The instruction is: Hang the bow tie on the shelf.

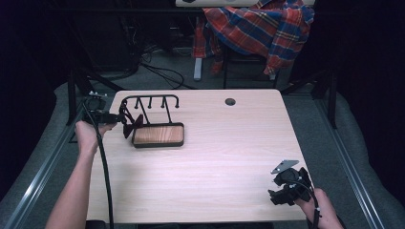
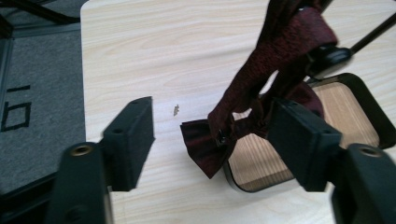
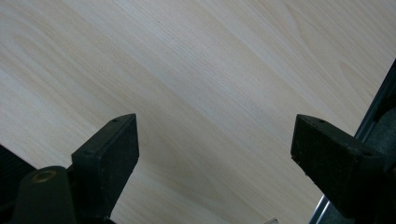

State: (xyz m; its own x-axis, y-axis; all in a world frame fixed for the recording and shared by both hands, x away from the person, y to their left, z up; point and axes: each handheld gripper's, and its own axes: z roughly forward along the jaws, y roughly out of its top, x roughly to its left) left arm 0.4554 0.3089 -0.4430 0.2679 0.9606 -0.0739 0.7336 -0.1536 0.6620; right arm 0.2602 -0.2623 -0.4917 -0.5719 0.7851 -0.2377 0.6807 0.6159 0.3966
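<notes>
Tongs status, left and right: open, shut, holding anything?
Left tongs: open, the dark red bow tie hangs from the rack between the jaws, pads not pressing it.
Right tongs: open, holding nothing, over bare table.

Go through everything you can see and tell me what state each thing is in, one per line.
Bow tie: dark red, hanging by its strap from the rack, bow touching the table.
Rack: upright on its wooden base.
Left tongs: open, bow tie between the jaws, pads not pressing it.
Right tongs: open, nothing between them, over bare table.
Plaid shirt: draped over a chair.
</notes>
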